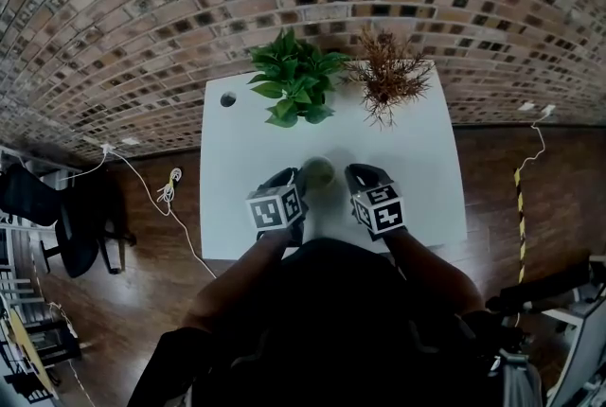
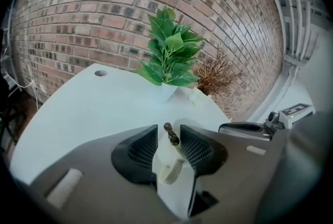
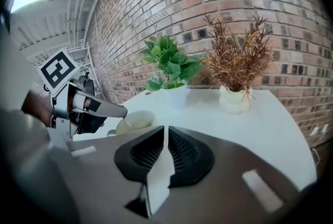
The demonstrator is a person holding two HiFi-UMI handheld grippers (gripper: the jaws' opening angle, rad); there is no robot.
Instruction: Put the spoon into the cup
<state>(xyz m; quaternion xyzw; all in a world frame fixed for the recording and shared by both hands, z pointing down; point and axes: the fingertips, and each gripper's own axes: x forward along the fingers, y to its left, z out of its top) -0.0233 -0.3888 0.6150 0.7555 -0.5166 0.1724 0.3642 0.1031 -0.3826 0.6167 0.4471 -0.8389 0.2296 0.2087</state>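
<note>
A cream cup (image 1: 319,173) stands on the white table (image 1: 237,187) between my two grippers. In the left gripper view the cup (image 2: 166,159) fills the gap between the jaws, its handle turned toward the camera. The dark handle end of the spoon (image 2: 171,134) sticks up out of the cup. My left gripper (image 2: 168,128) is open, its pads apart on either side of the spoon and not pressing on it. My right gripper (image 3: 166,130) is shut on nothing, just right of the cup (image 3: 136,120). The spoon's bowl is hidden.
A green plant in a white pot (image 1: 294,85) and a dried brown plant (image 1: 388,74) stand at the table's far edge before a brick wall. A cable hole (image 1: 228,99) is at the far left corner. Cables (image 1: 169,187) lie on the floor to the left.
</note>
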